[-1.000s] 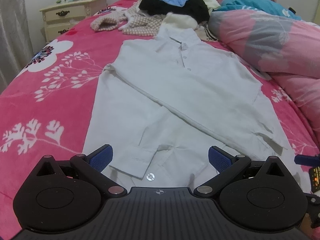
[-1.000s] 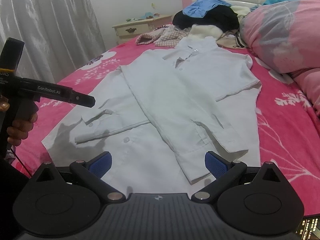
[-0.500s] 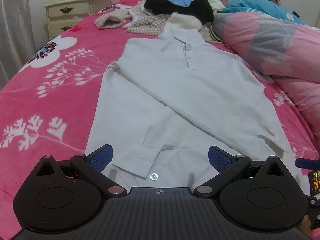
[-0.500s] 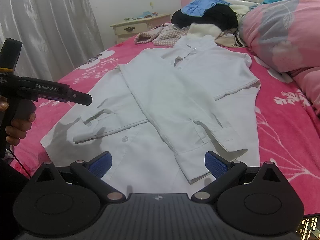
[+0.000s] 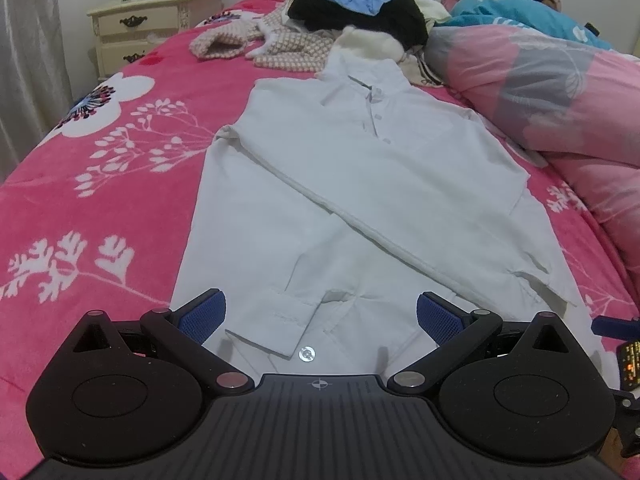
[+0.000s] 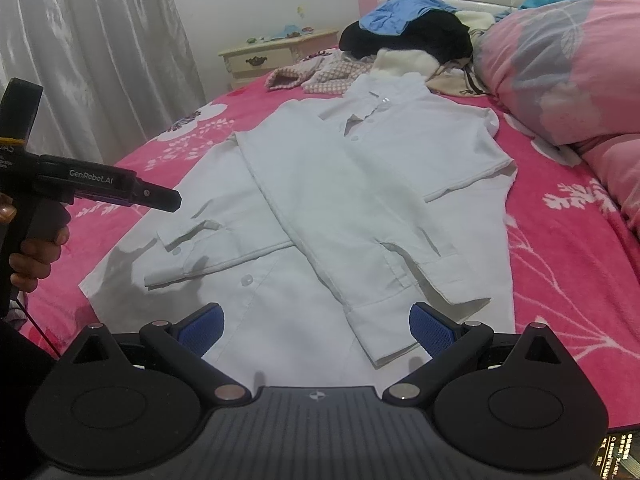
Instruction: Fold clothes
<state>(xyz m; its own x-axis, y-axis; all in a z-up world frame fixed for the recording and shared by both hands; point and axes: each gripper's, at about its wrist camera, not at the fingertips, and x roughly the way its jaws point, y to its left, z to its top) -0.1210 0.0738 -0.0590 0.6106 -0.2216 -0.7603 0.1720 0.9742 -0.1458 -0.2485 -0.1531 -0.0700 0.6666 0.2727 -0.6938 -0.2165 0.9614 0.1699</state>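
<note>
A white long-sleeved shirt (image 5: 360,184) (image 6: 360,200) lies flat on the pink bed, collar toward the headboard, both sleeves folded across its front. My left gripper (image 5: 320,316) hovers open over the hem, above the cuff (image 5: 272,328) of one sleeve. My right gripper (image 6: 316,324) is open too, just above the hem with the other sleeve's cuff (image 6: 384,320) between its blue pads. In the right wrist view the left gripper's body (image 6: 92,188) shows at the left, held by a hand (image 6: 32,256).
A pile of clothes (image 5: 360,12) sits near the headboard, beyond the collar. A pink and grey duvet (image 5: 540,100) lies along the right of the bed. A cream nightstand (image 5: 152,24) and a grey curtain (image 6: 100,60) stand to the left.
Both grippers have shifted slightly forward along the shirt, staying open. The shirt itself has not moved.
</note>
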